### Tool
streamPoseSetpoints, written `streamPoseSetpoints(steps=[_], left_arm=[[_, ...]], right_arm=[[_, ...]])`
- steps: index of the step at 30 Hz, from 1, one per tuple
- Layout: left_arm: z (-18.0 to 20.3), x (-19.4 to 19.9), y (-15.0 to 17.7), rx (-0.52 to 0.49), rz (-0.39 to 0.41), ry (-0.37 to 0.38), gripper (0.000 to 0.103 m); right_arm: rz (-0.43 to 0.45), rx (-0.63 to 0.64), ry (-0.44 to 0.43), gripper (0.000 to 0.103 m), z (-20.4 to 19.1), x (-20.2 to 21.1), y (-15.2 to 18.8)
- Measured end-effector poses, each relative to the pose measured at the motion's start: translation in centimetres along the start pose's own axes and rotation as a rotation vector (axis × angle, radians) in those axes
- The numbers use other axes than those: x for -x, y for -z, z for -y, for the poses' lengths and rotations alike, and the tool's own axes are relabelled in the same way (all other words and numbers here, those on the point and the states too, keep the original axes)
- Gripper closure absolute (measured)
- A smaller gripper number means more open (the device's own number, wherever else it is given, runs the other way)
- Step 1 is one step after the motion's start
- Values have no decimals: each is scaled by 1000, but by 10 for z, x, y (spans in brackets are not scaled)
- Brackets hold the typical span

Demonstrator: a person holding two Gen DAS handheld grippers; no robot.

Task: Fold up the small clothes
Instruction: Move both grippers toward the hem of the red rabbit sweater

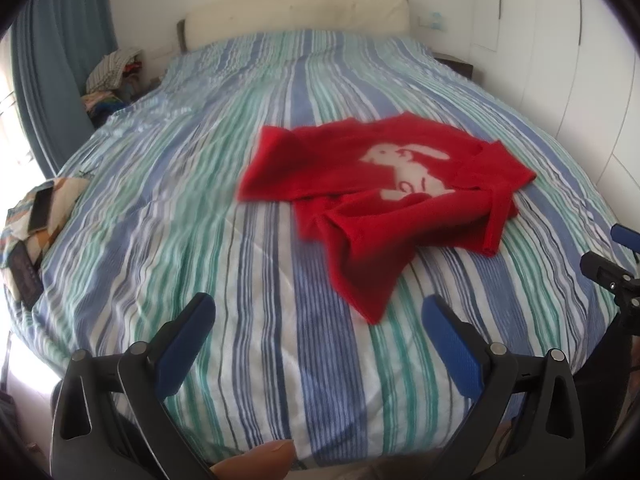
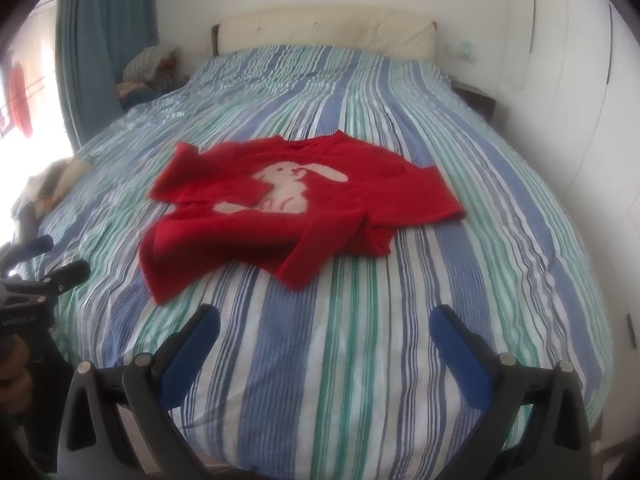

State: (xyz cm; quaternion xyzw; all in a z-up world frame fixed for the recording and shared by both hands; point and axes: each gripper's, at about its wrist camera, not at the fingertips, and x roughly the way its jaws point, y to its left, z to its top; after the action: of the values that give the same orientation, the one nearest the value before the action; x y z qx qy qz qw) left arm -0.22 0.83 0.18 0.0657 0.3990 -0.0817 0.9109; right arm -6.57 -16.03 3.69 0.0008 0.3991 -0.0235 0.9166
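bare striped bedspread (image 2: 320, 360) before red sweater (image 2: 304, 216); phone (image 1: 40, 210) at bed's left edge.

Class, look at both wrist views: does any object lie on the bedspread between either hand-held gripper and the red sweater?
Nothing visible does. Only bare striped bedspread separates the open right hand-held gripper and the open left hand-held gripper from the red sweater. The phone lies off at the bed's edge.

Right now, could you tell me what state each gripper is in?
Left gripper: open, holding nothing.
Right gripper: open, holding nothing; the red sweater lies untouched.
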Motion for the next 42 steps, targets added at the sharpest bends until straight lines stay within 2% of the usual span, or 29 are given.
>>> streamPoseSetpoints(steps=[12, 19, 26, 36, 42], left_arm=[[-5, -2, -1, 16, -9, -9, 0], [-3, -15, 3, -11, -73, -44, 0], [-3, -23, 9, -9, -122, -20, 0], [3, -26, 15, -53, -129, -26, 0], [1, -27, 16, -41, -135, 23, 0]], right_arm=[[6, 14, -17, 0, -7, -3, -2], [-4, 4, -21, 0, -7, -6, -1], [-9, -4, -24, 0, -5, -11, -1], [-25, -10, -32, 0, -6, -17, 6], [-32, -16, -35, 0, -6, -19, 7]])
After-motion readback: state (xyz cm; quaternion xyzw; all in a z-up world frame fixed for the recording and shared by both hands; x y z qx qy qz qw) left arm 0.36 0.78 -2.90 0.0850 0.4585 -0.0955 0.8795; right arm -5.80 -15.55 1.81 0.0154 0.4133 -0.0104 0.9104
